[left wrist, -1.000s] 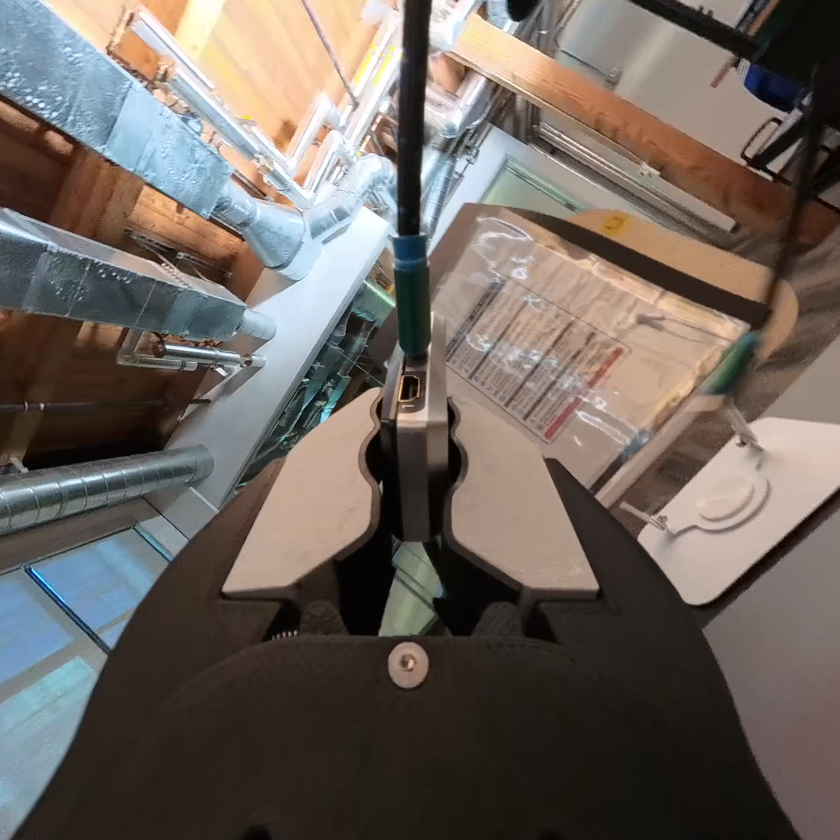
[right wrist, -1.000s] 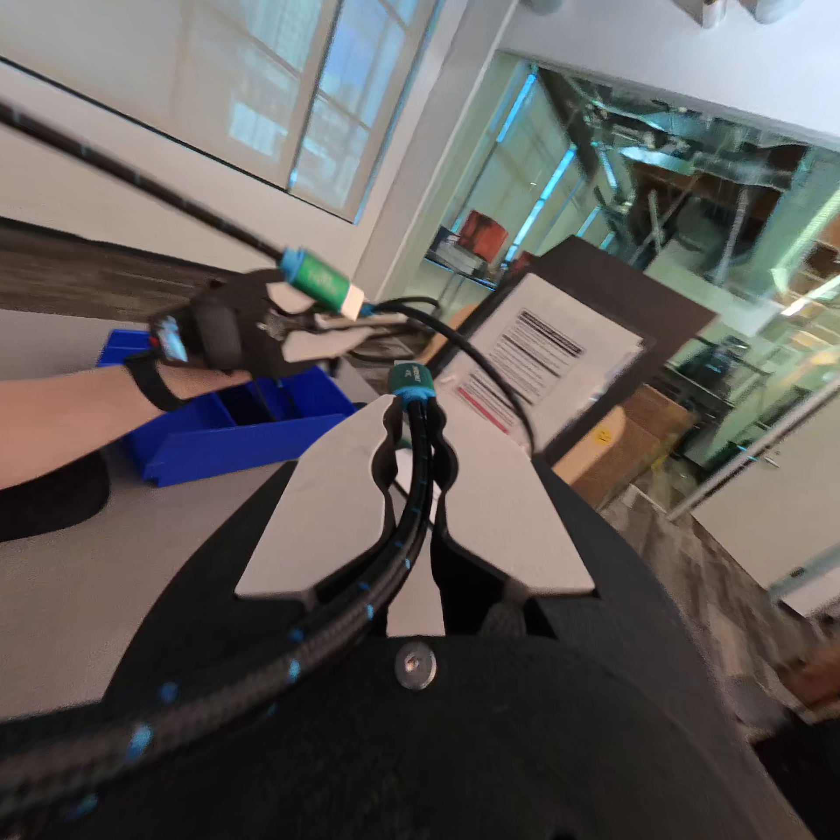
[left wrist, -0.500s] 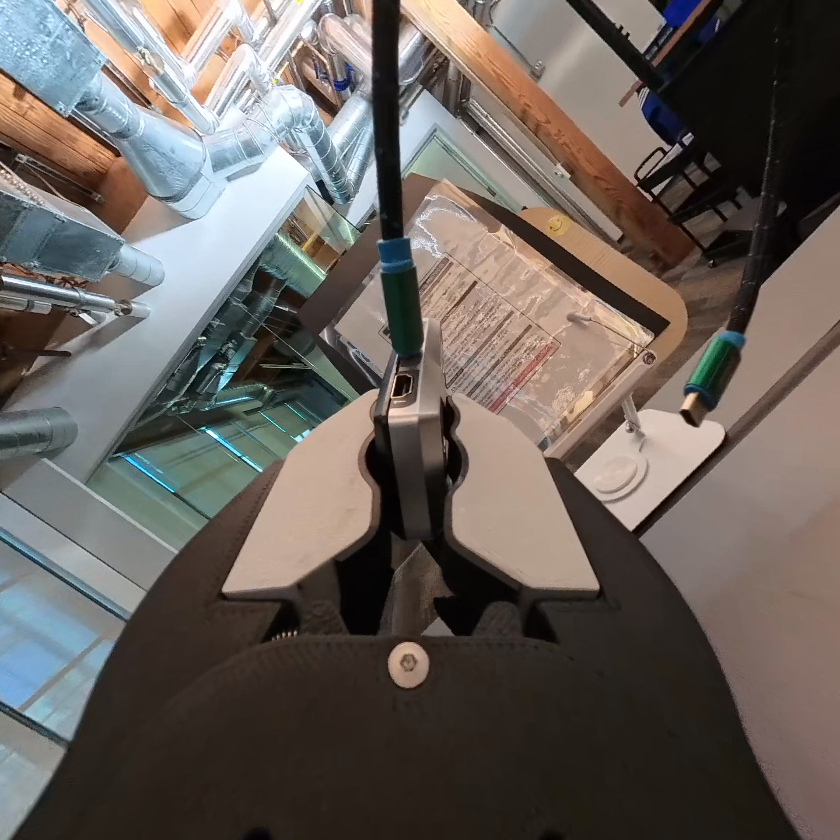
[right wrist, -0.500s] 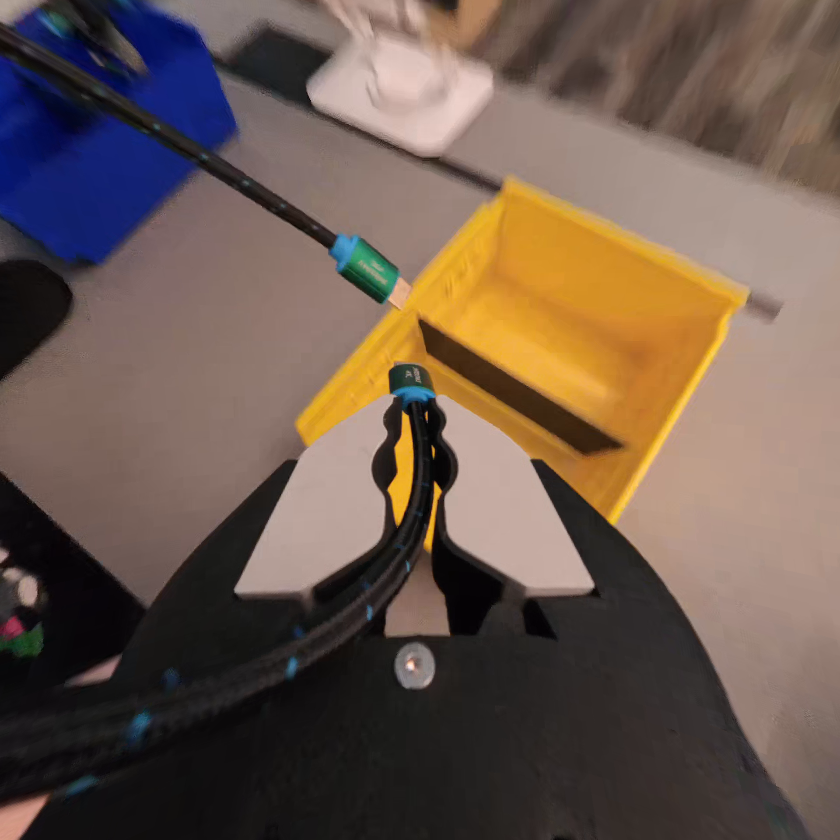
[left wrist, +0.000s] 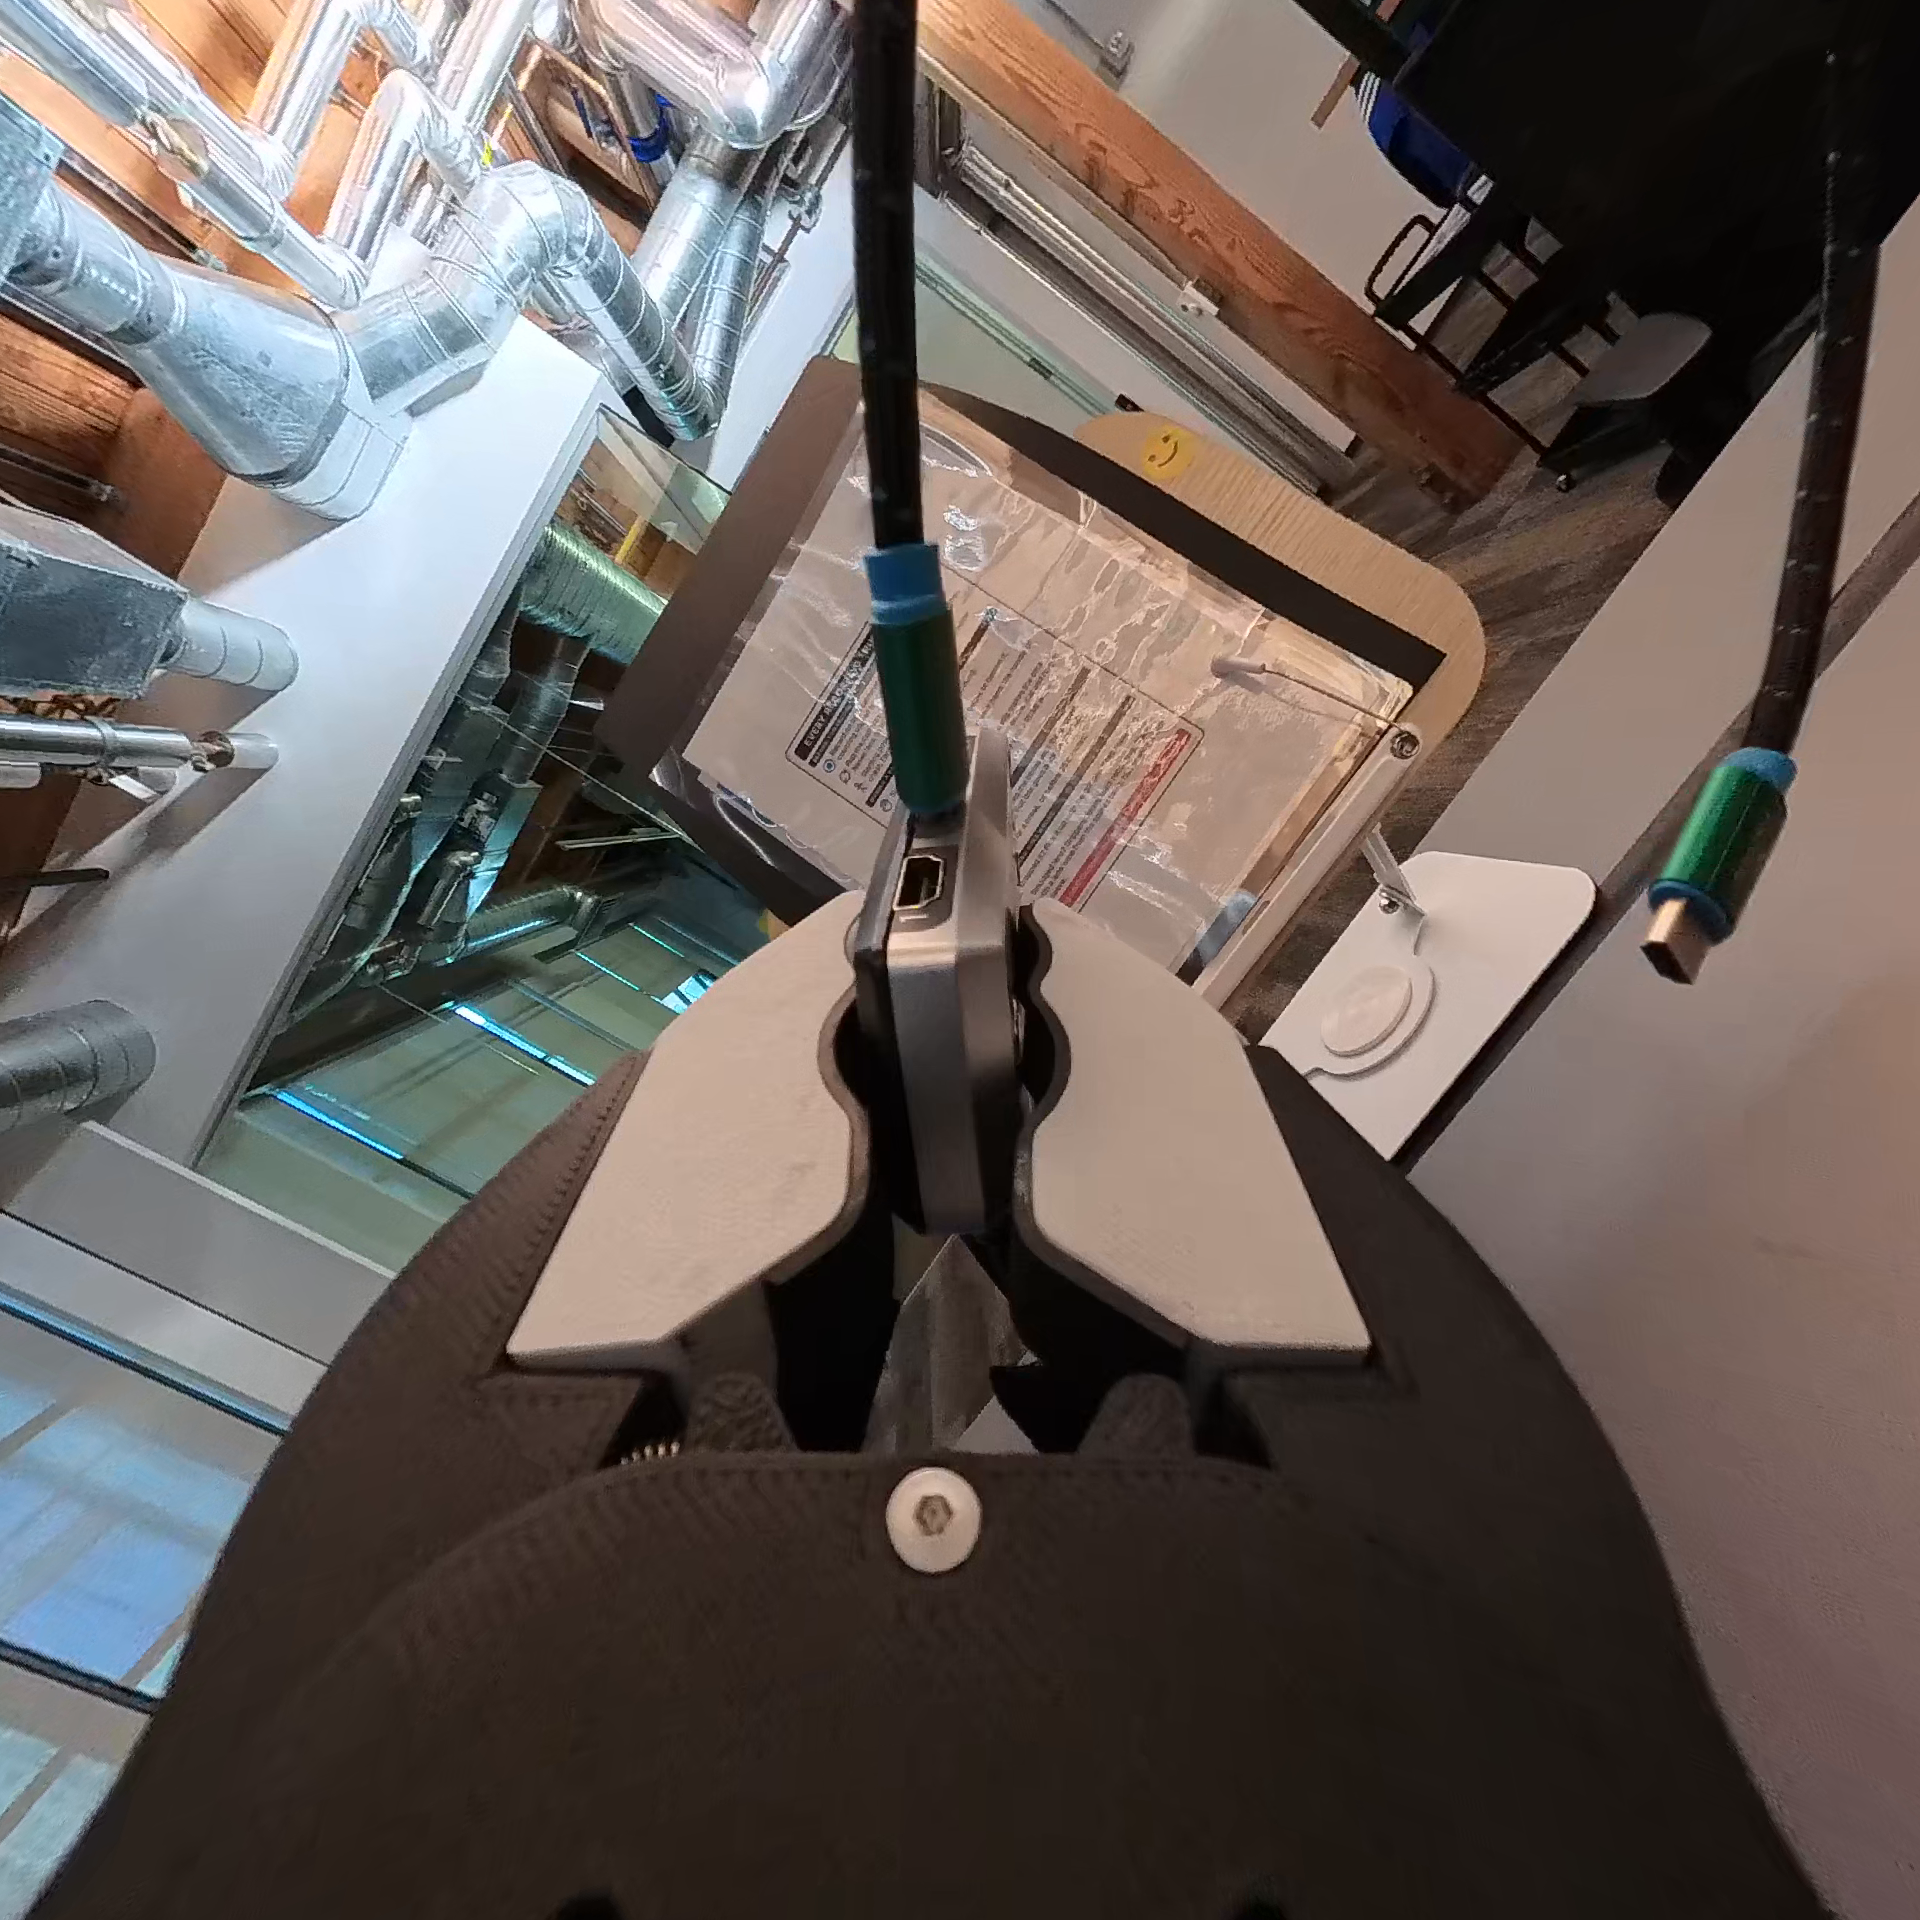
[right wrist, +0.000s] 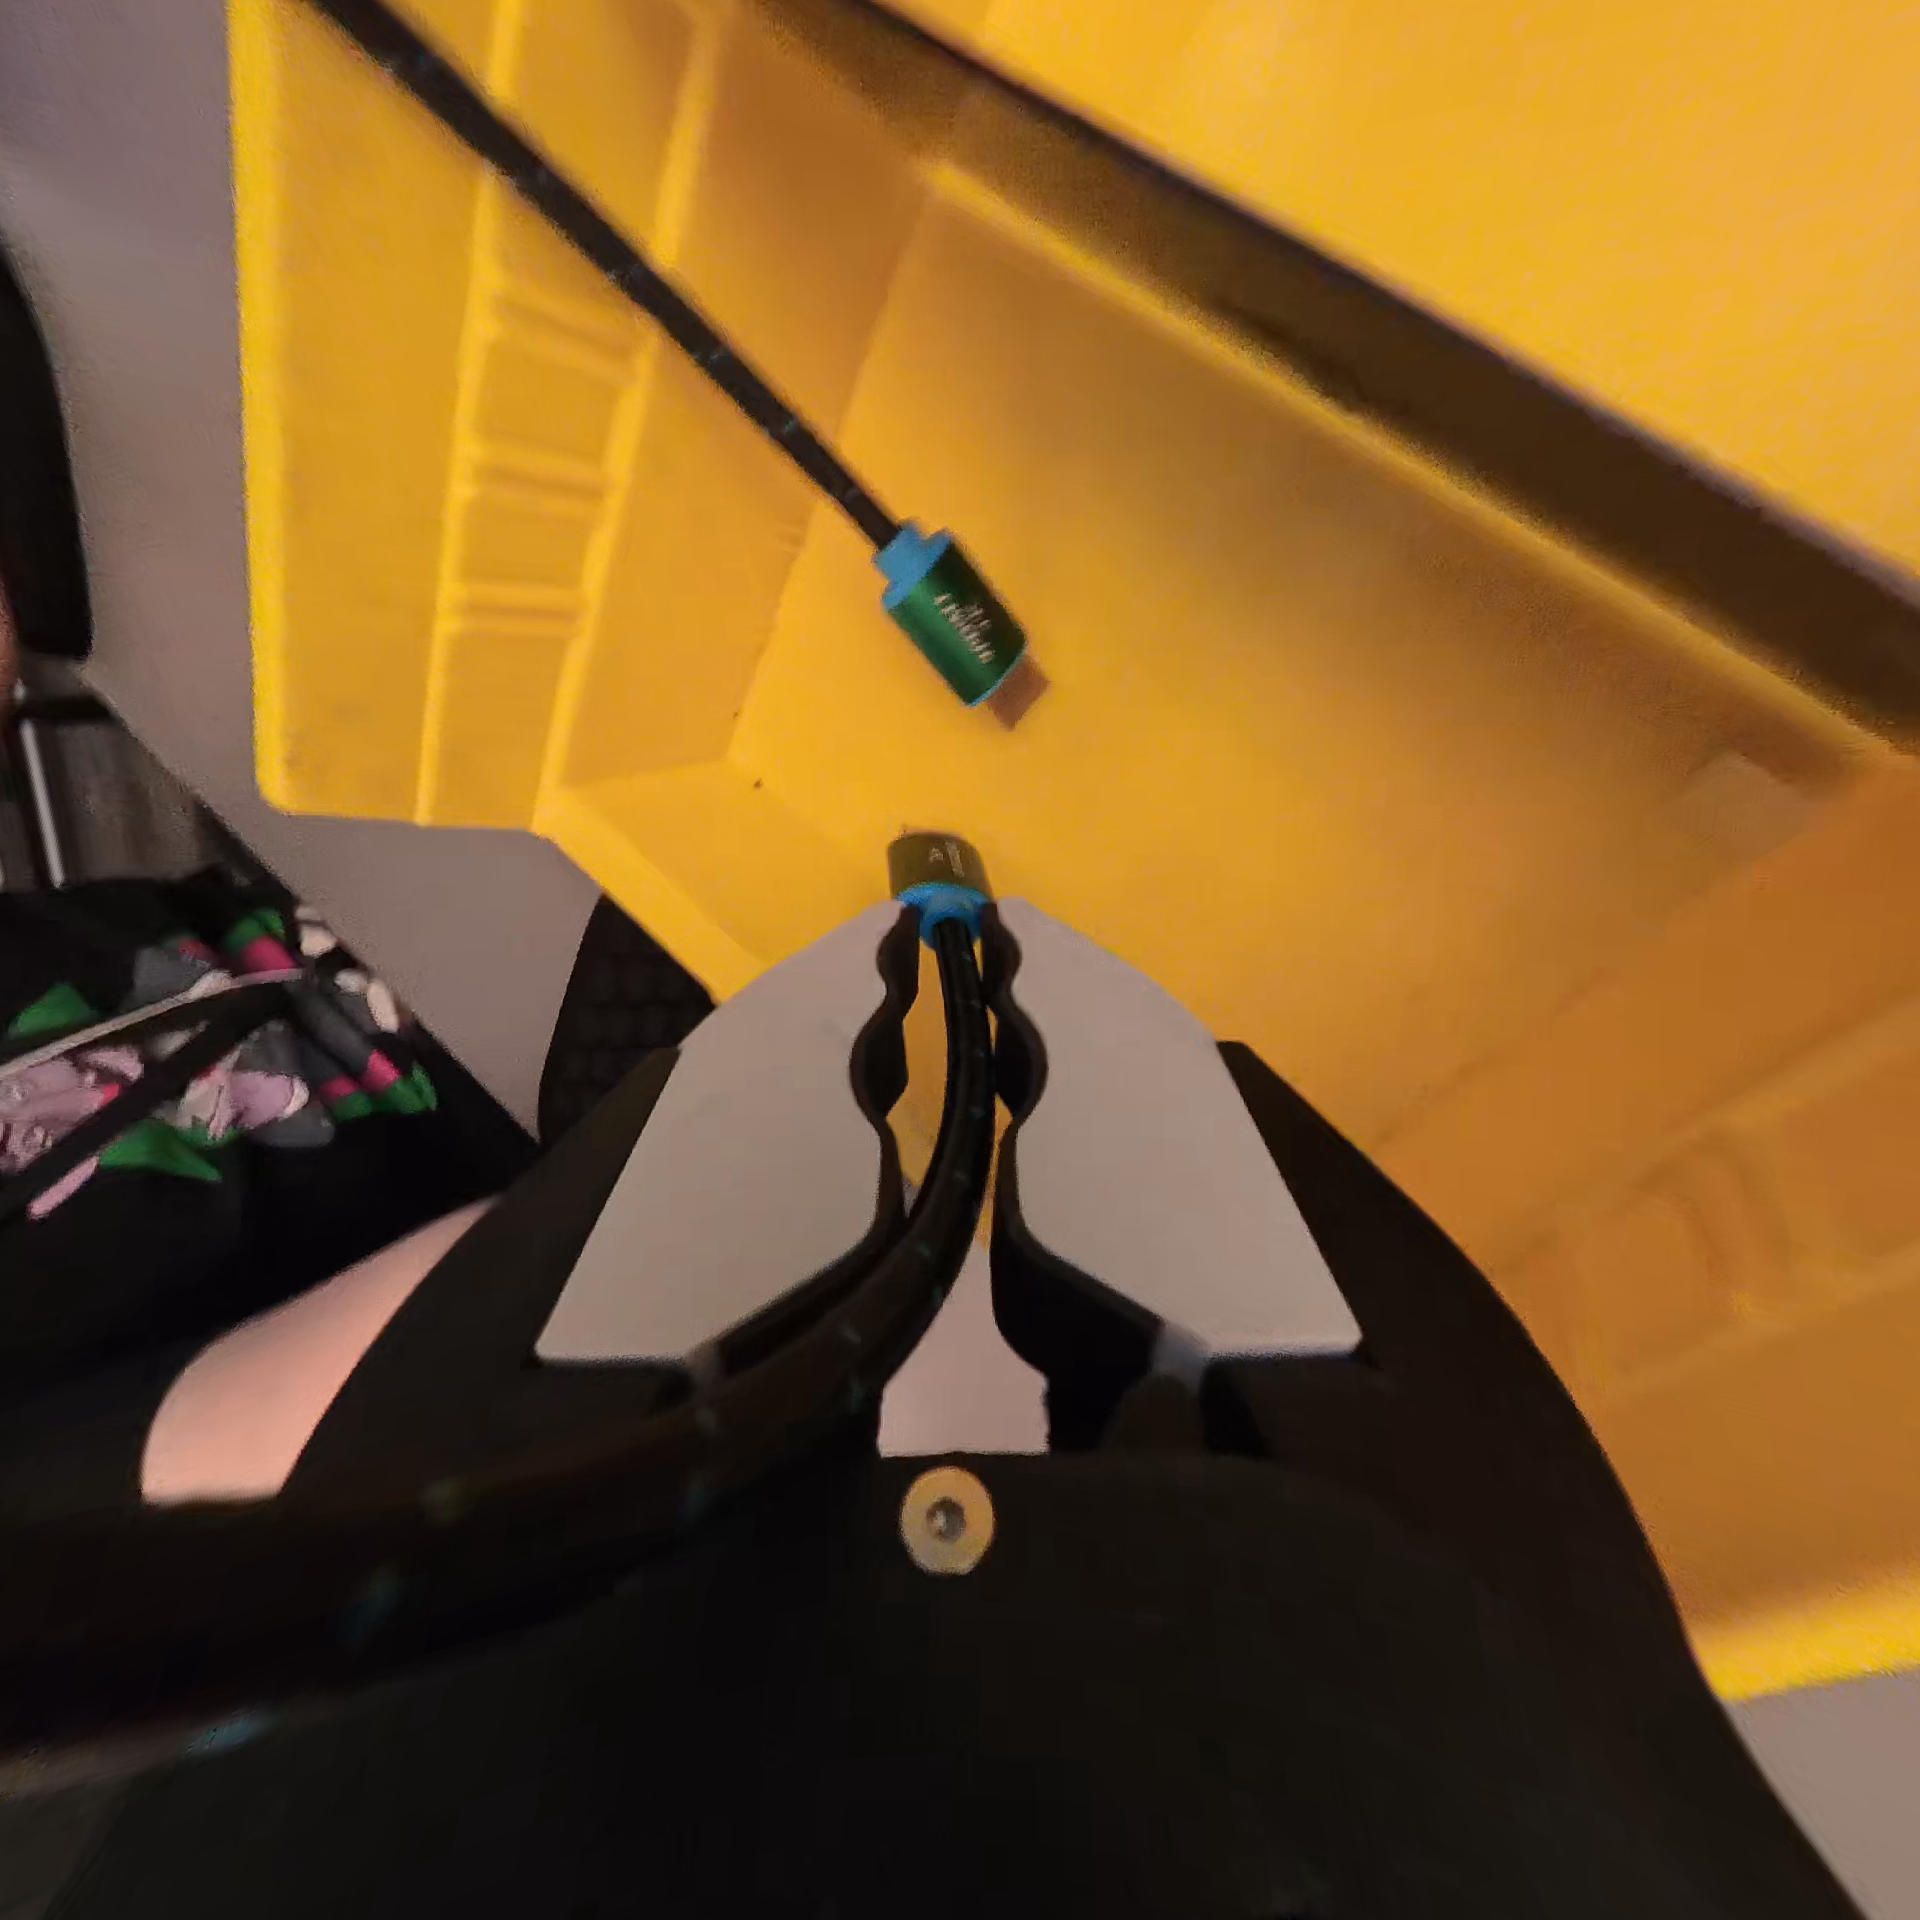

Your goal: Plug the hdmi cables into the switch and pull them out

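Left gripper (left wrist: 940, 1049): flat grey fingers pinched onto the switch (left wrist: 940, 1039), a slim metal slab with rounded corners, held edge-on between them.
Plugged cable (left wrist: 906, 665): one braided black lead with a green metal shell and blue collar, seated in the switch's far end; one open port shows just beside it.
Loose plug (left wrist: 1720, 847): a second green shell, dangling free at far right, gold tip bare.
Right gripper (right wrist: 940, 920): clamped tight on a braided cable (right wrist: 961, 1070), its green plug poking just past the tips.
Yellow bin (right wrist: 1351, 831): smooth ribbed plastic, right beyond the tips; one more plug (right wrist: 961, 623) hangs over it.
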A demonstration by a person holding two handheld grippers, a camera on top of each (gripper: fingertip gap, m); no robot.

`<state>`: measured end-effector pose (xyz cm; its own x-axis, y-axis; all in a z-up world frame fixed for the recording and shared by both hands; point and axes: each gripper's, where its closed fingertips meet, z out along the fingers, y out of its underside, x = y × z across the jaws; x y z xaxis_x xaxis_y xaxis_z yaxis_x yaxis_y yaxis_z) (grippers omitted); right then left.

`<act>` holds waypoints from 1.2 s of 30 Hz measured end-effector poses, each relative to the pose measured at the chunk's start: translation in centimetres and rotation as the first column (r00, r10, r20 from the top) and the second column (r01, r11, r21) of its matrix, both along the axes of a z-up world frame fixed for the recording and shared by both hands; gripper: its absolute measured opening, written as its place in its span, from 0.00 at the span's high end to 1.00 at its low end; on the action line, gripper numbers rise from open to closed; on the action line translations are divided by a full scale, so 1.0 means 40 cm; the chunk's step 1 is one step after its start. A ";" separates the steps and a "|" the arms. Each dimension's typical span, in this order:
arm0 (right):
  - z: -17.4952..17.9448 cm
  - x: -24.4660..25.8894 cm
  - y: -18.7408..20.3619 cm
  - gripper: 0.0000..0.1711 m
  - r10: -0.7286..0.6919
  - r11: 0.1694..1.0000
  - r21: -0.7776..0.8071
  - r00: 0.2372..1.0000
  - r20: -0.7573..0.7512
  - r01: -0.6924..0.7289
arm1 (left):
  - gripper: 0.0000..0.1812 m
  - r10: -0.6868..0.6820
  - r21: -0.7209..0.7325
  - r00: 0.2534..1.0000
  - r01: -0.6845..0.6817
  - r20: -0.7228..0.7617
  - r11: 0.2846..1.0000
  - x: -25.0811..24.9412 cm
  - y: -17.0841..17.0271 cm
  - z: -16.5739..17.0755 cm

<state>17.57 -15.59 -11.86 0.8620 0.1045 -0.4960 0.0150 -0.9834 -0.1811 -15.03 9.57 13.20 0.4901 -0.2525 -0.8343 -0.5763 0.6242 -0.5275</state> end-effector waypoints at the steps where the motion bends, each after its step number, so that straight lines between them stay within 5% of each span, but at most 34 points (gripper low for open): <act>1: 0.001 0.017 0.006 0.92 -0.035 0.999 0.009 0.999 0.021 0.035 | 0.88 -0.001 0.000 1.000 0.001 -0.002 1.000 0.001 0.000 0.000; 7: 0.074 0.091 -0.016 0.74 -0.195 0.977 0.117 0.965 0.177 0.176 | 0.88 0.000 -0.002 1.000 0.000 -0.003 1.000 0.001 0.000 0.002; 11: 0.142 0.145 -0.016 0.74 -0.291 0.947 0.231 0.900 0.326 0.222 | 0.88 0.004 0.001 1.000 -0.004 -0.009 1.000 0.000 -0.002 0.003; 16: 0.296 0.236 0.169 0.72 -0.440 0.753 0.658 0.740 0.508 -0.004 | 0.88 0.001 0.004 1.000 -0.001 -0.016 1.000 0.007 -0.007 0.001; 18: 0.314 0.241 0.237 0.71 -0.466 0.692 0.716 0.699 0.543 -0.094 | 0.88 -0.001 0.007 1.000 0.001 -0.025 1.000 0.013 -0.011 -0.003; 23: 0.204 0.259 0.306 0.73 -0.361 0.804 0.572 0.627 0.690 -0.166 | 0.88 -0.008 0.019 0.999 0.009 -0.049 1.000 0.028 -0.020 -0.012; 27: 0.155 0.260 0.304 0.93 -0.343 0.840 0.538 0.699 0.627 -0.070 | 0.88 -0.011 0.020 0.998 0.012 -0.054 1.000 0.034 -0.019 -0.016; 33: 0.245 0.270 0.192 0.92 -0.581 0.791 0.521 0.665 0.470 0.322 | 0.88 -0.008 0.018 0.998 0.010 -0.065 1.000 0.038 -0.019 -0.019; 36: 0.199 0.221 0.120 0.93 -0.556 0.828 0.352 0.720 0.415 0.436 | 0.88 -0.008 0.016 0.998 0.010 -0.068 1.000 0.040 -0.022 -0.021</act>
